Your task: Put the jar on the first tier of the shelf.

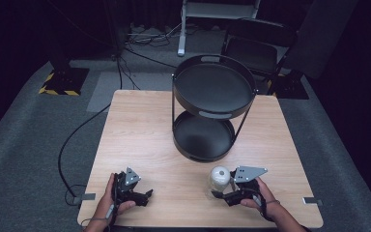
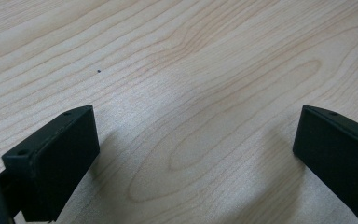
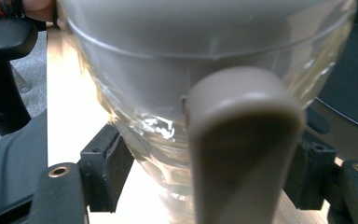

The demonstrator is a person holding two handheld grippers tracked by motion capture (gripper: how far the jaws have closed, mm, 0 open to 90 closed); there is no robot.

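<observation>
A clear jar [image 1: 220, 179] with a white lid stands on the wooden table [image 1: 145, 135] near its front right. My right gripper [image 1: 218, 194] reaches in from the right and is shut on the jar's lower glass body [image 3: 144, 112], one jaw pressing each side. A beige-grey handle [image 3: 244, 140] on the jar faces this camera. My left gripper [image 1: 147, 195] rests low at the front left, jaws wide open over bare wood [image 2: 196, 140], nothing between them.
A black two-tier round tray stand [image 1: 212, 87] stands at the table's far middle, with its lower tier [image 1: 203, 137] just behind the jar. A black chair [image 1: 256, 46] and cables lie on the floor beyond.
</observation>
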